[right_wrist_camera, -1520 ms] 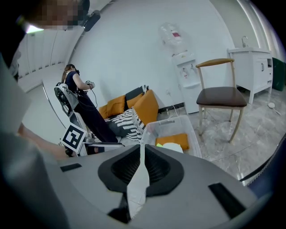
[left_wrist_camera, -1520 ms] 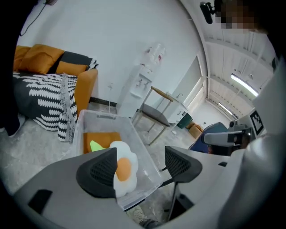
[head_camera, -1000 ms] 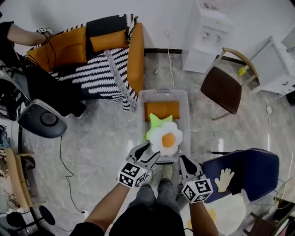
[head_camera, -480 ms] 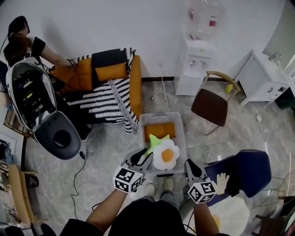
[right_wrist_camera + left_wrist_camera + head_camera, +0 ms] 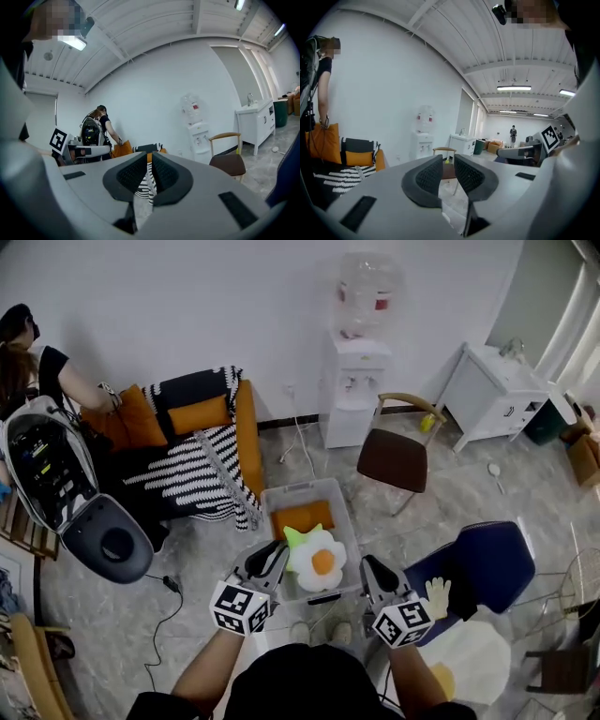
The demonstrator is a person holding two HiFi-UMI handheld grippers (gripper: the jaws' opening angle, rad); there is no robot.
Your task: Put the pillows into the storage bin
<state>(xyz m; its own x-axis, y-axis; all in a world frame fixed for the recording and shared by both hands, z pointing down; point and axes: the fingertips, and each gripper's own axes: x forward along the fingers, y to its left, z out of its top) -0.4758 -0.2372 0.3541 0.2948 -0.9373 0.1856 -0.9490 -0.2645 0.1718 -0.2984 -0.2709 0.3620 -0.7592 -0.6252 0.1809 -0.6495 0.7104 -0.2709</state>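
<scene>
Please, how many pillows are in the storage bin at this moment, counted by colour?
Orange pillow: 1
Green pillow: 1
White fried-egg pillow: 1
Total in the storage bin: 3

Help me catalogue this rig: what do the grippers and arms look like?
Both the left gripper and right gripper have light grey shells, dark textured fingers, white cubes with black square markers. Bare forearms, dark sleeves. The left fingers have just been closing, empty.
</scene>
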